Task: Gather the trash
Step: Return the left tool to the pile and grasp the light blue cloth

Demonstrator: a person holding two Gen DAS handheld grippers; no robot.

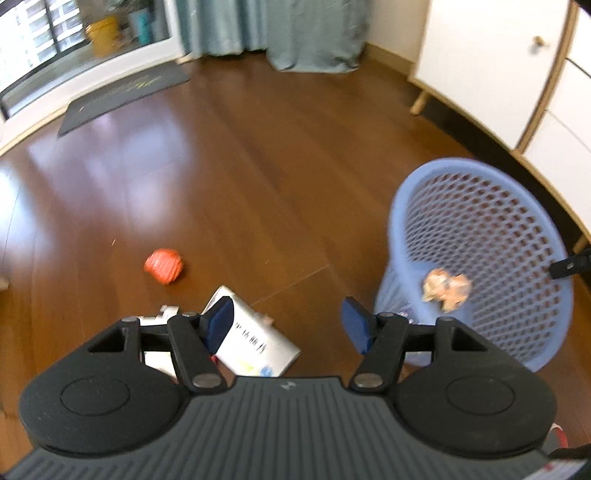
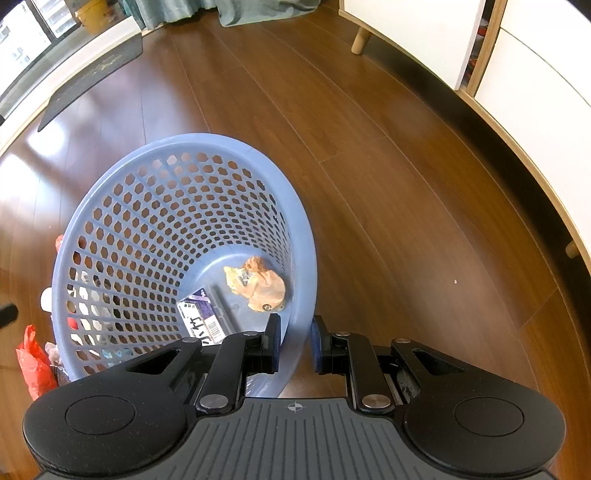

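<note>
A blue mesh basket (image 1: 480, 221) stands tilted on the wooden floor. My right gripper (image 2: 295, 341) is shut on the near rim of the basket (image 2: 147, 155). Inside lie a crumpled tan wrapper (image 2: 258, 284) and a purple and white packet (image 2: 201, 317). In the left wrist view the wrapper (image 1: 447, 290) looks blurred inside the basket. My left gripper (image 1: 288, 321) is open and holds nothing, low over the floor. A white printed box (image 1: 258, 343) lies under its left finger. An orange crumpled ball (image 1: 164, 266) sits on the floor further left.
A red plastic bag (image 2: 33, 362) and other scraps lie behind the basket's left side. A white cabinet (image 1: 498, 55) on wooden legs runs along the right. A dark mat (image 1: 122, 96) lies by the glass door, with teal curtains (image 1: 295, 33) at the back.
</note>
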